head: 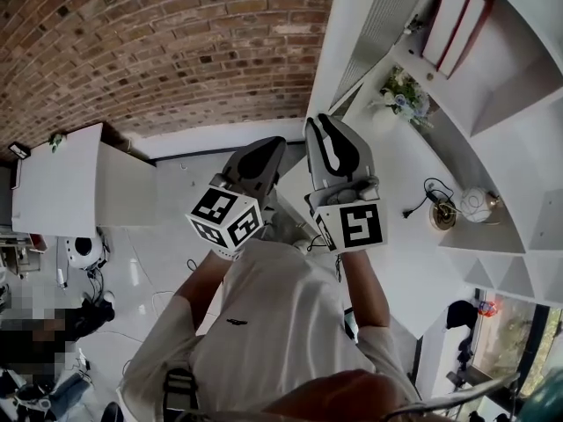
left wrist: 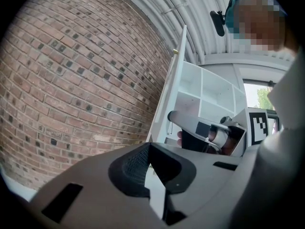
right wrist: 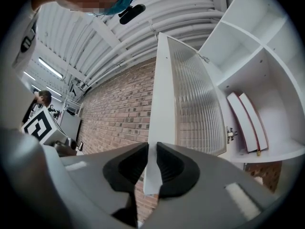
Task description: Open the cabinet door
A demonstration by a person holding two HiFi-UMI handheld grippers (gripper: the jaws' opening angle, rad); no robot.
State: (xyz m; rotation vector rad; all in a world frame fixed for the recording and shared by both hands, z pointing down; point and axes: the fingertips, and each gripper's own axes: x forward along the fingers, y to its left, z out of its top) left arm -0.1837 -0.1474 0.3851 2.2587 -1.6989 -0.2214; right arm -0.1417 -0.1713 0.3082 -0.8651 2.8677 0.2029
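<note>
The white-framed cabinet door with a ribbed glass panel [right wrist: 193, 94] stands swung well out from the tall white shelf cabinet [right wrist: 248, 46], edge-on to the person, with the far red brick wall [head: 158, 42] behind it. Its small metal hinge [right wrist: 232, 135] shows at the cabinet side. The compartment behind it lies exposed, with two flat white-and-red folders [right wrist: 248, 120] leaning inside.

The right gripper [right wrist: 150, 149] is clenched on the door's white free edge, its dark pads pressing either face of the frame near the lower corner. Just to its left, the left gripper [left wrist: 150, 147] has its fingertips drawn together on nothing and hovers beside the door without touching it.

A small potted plant [head: 405, 90] stands on a lower open shelf to the right.

By my reading the opening is largely done. What seems left is at most a little more swing away from the cabinet, then letting go of the edge.
</note>
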